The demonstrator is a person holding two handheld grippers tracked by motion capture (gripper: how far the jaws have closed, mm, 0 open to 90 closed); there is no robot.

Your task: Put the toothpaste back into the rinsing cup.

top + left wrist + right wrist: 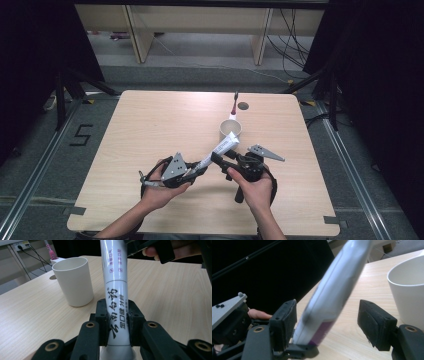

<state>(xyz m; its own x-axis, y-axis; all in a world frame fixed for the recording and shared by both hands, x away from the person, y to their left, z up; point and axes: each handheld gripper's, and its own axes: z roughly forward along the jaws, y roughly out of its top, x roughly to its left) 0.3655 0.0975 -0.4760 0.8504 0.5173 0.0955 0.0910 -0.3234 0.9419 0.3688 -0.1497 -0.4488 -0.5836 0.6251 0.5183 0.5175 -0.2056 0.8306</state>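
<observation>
High view: left gripper (200, 169) clamps toothpaste tube (222, 146), right gripper (220, 161) agape, over wooden table (150, 130).

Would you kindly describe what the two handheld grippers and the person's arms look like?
Both the left gripper and the right gripper are black, each topped by a grey three-cornered plate. The jaws have blocky black pads and brass-coloured pivot rings. The forearms are bare, with no sleeves in sight.

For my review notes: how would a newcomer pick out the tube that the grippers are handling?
Start at the pale wooden table, then find the white cup right of its middle. Just in front of the cup, the toothpaste tube slants upward from the left gripper; it alone is long, white and printed with lettering.
</observation>
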